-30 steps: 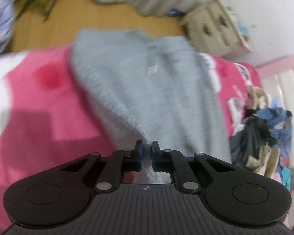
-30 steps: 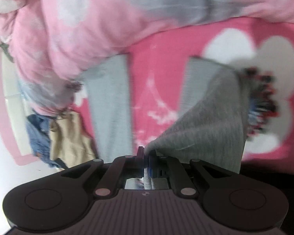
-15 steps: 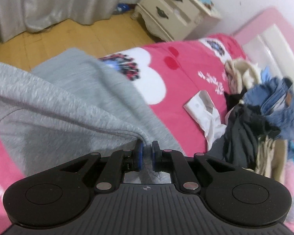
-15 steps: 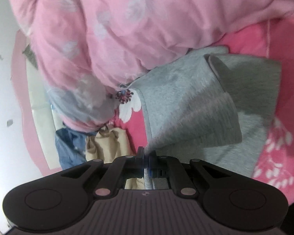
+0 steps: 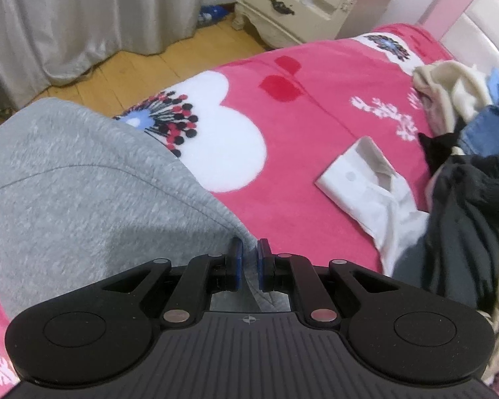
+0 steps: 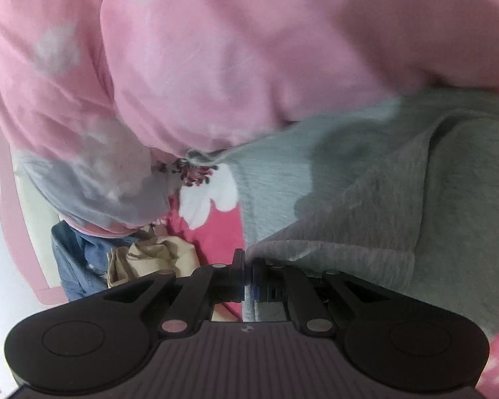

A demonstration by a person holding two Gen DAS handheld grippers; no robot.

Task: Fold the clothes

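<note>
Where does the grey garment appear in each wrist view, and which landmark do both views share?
Left wrist: the grey garment fills the left half, pinched by the left gripper.
Right wrist: it fills the right half, pinched by the right gripper.
Shared landmark: the pink flowered bedspread.

We see our left gripper (image 5: 249,252) pinching the grey garment (image 5: 83,193) over the pink flowered blanket (image 5: 299,126), a white shirt (image 5: 366,179) lying nearby.

Both grippers have carried the grey garment (image 5: 83,199) across the pink bedspread (image 5: 299,133), doubling it over itself.
</note>
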